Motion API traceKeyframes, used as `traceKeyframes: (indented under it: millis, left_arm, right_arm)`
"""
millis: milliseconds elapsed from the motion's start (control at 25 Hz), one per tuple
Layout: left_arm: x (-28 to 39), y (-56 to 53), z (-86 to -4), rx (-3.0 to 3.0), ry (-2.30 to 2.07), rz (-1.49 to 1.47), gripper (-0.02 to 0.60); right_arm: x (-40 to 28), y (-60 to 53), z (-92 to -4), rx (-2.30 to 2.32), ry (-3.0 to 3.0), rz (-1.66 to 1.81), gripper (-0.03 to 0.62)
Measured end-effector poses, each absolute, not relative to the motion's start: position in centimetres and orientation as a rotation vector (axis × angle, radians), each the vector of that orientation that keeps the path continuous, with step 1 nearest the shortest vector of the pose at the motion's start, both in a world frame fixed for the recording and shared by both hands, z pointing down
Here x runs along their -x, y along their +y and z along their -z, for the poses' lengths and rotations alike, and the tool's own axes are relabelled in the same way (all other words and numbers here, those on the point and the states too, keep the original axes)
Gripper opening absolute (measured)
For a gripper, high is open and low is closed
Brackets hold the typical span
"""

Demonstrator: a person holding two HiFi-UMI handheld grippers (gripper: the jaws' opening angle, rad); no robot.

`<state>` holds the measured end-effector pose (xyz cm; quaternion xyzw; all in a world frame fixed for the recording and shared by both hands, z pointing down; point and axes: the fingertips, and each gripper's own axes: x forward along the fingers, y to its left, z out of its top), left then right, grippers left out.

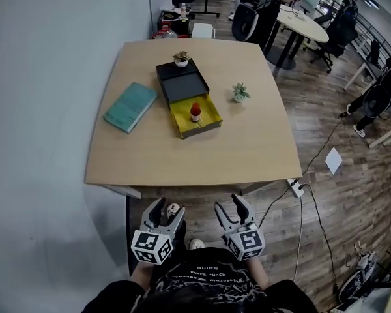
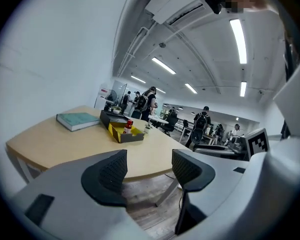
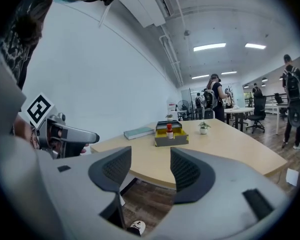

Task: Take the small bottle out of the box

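**Both tongs wide and empty at the bottom of the frame; the bottle waits straight up-frame, mid-bench.**

The bench (image 1: 247, 155) fills the middle of the head view. The open box (image 1: 212, 109) lies at its centre, black half toward the top of the frame and yellow half toward you. The small bottle (image 1: 195, 112) with its red cap stands upright in that yellow half, long axis vertical, clear of the walls. Your left tongs (image 1: 169, 208) and right tongs (image 1: 229, 205) hang below the bench's near edge, well apart from the box, each with jaws spread and nothing between them. The bottle sits up-frame almost midway between the two, so neither is clearly nearer. The right tongs' own view has it closer to dead ahead of the jaws, so that side looks the straighter reach: forward over the edge, then down around the cap or body.
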<state>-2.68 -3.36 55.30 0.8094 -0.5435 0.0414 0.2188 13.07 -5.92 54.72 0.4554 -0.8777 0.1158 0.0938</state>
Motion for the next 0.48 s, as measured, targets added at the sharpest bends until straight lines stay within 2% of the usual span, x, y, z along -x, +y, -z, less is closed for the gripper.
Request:
traceKeyframes:
  millis: [480]
  left_arm:
    - [7.9,-19.3,-55.9,-2.268,-1.449,-0.115,0.288]
  right_arm:
    - [-7.8,-18.4,-55.2,-1.423,-2.511,-0.365,0.253]
